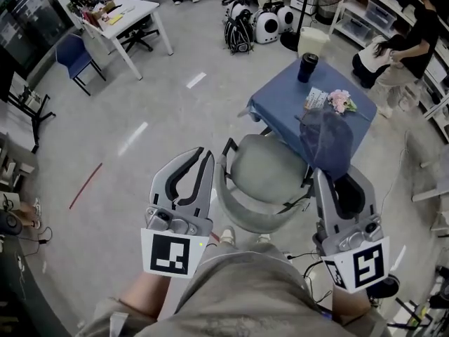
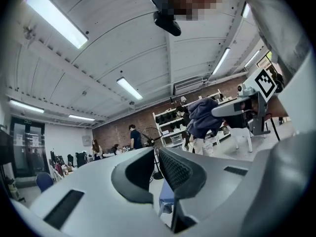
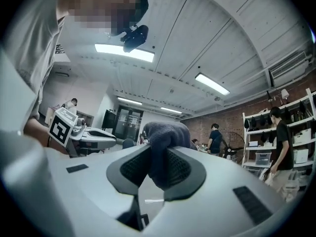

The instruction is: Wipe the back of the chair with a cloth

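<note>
One dark blue cloth [image 1: 326,137] is the working thing here, bunched in the right tongs [image 1: 335,175]. Their pads are closed on it, and a wad stands up past the tips. It hangs over the right side of the grey chair [image 1: 263,170], close to the arm and apart from the curved backrest [image 1: 242,220], which is the part nearest the person. By the look of it, the wipe itself has not begun and the cloth is only being carried to the chair. The next move calls for the right tongs to swing toward the backrest, press the wad flat on its rim, then drag along the curve. The left tongs [image 1: 188,177] sit just beside the chair's left edge, drawn nearly together on nothing. They could brace the chair should it turn. Beyond the chair stands a blue-covered desk [image 1: 277,111] with a dark cup [image 1: 307,67] and pink flowers [image 1: 342,102].
</note>
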A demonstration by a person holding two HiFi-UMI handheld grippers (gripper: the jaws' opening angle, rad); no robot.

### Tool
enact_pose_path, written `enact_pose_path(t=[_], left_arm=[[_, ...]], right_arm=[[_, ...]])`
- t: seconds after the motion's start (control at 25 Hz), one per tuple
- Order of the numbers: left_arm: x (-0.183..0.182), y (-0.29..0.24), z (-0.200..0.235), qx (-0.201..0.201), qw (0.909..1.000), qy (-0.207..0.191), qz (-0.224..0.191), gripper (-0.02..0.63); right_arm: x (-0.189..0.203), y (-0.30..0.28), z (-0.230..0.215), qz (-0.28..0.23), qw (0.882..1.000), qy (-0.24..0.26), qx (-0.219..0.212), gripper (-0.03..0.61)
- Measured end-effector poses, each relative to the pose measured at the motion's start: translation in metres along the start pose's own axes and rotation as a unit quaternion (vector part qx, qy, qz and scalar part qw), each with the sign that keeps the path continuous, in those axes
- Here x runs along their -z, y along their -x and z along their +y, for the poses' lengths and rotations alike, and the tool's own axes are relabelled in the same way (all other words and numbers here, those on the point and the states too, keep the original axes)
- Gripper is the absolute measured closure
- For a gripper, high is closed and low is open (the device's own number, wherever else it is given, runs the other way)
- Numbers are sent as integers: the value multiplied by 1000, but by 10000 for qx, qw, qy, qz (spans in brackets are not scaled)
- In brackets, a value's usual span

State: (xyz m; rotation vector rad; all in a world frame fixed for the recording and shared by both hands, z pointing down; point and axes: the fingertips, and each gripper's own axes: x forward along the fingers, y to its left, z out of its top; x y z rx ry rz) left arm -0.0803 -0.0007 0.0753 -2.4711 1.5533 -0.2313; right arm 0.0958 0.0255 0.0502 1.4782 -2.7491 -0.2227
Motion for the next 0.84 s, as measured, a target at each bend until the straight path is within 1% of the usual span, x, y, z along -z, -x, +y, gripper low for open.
enact_pose_path(t=[0.2,0.4,0.84], left_arm=[[18,1,-9,218,9987,-408,219,568],[25,-1,-12,326,9962,-745,323,568],[21,-9,-3,293,9959,-802,296,568]], right_arm=[[29,-1,7,403,9991,-71,-92,497],[43,-5,12,561,9982,-148,-161,497],[44,-17,14,596,9979,-83,-237,497]])
